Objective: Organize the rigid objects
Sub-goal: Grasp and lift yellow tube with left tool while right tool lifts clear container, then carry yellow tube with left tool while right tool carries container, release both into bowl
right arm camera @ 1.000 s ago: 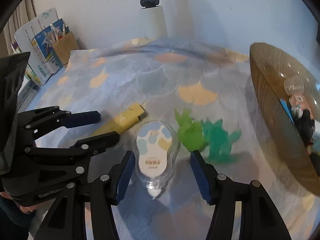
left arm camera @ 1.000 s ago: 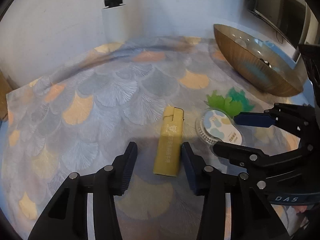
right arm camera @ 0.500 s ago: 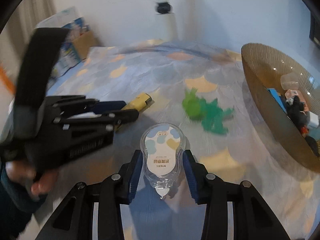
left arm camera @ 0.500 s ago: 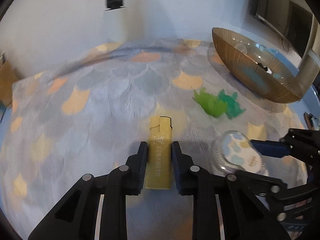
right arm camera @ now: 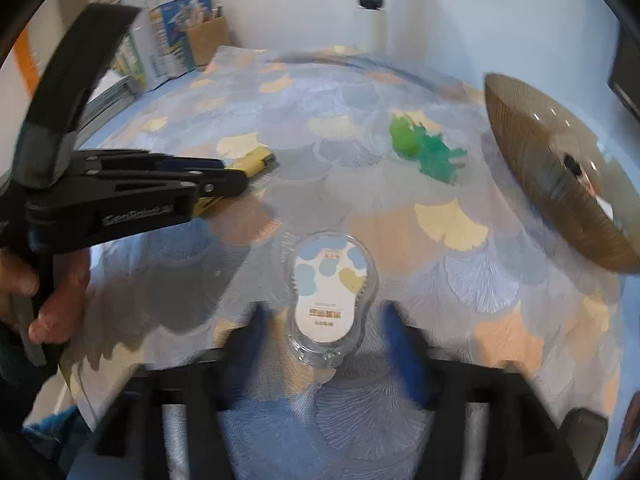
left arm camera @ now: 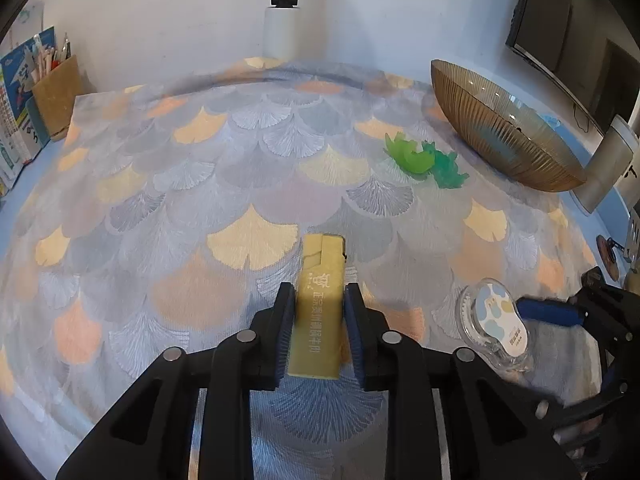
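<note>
**Work barely begun**

Four things wait on the soft leafy cloth. The ribbed brown bowl holds a few already. My left gripper pinches the hard yellow box, its jaws just loosening. My right gripper has just spread wide around the shiny clear case, which lies flat. Two bumpy green toys sit near the bowl.

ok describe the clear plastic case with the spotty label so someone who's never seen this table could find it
Start at the big ribbed bronze bowl on the fan-patterned cloth, then come back past the two green toy figures to the near edge. The clear plastic case lies flat there, between the right claw's spread fingers. Unlike the yellow box nearby, it is see-through, with a white label of blue and tan blobs.
</note>
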{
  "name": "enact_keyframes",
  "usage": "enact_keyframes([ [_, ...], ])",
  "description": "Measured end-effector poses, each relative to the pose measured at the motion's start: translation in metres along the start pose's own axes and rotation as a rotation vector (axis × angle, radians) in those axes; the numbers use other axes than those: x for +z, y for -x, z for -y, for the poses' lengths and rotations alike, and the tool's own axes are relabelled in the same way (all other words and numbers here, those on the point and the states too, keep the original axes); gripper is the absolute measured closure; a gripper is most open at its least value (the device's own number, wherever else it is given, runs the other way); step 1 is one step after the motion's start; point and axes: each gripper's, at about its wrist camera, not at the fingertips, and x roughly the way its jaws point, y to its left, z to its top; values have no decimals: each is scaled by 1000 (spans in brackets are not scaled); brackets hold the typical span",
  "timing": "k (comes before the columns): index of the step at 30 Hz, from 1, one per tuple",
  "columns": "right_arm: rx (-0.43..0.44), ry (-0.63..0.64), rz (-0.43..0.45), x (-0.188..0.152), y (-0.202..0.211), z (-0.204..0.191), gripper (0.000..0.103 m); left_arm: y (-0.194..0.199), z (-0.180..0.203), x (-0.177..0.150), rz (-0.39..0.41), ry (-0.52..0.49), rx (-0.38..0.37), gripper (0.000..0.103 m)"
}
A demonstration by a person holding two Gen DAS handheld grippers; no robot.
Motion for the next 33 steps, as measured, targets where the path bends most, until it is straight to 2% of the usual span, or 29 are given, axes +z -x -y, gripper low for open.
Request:
enact_keyframes([
  [1,-4,1,7,-1,0,-3,32,2,1,-2,0,-5,-7,67],
  [5,-24,0,17,1,-2,-10,30,-1,16,-4,-2,-78,72,66],
  [7,-37,-30,24,4,-5,-7,32,-1,15,-3,1,-73,71,66],
  [9,-55,-51,32,6,-4,-5,46,-2,13,-1,1,-57,63,71],
  [11,-51,-51,40,6,-2,-5,56,-3,14,0,5,-60,80,82],
  [13,-35,-50,46,4,0,-6,56,-2,12,1,3,-39,58,82],
  [16,-26,-51,61,2,5,-6,57,2,8,2,19,11,-17,82],
  [20,-44,-55,108,8,24,2,57,13,14,11,59,18,-42,82],
  [26,-134,-108,198,26,74,45,57,33,45,54,157,-6,-111,82],
  [29,-217,-150,244,41,99,78,57,37,75,88,202,-35,-153,82],
  [33,-304,-267,272,66,115,135,57,26,117,135,234,-62,-216,82],
])
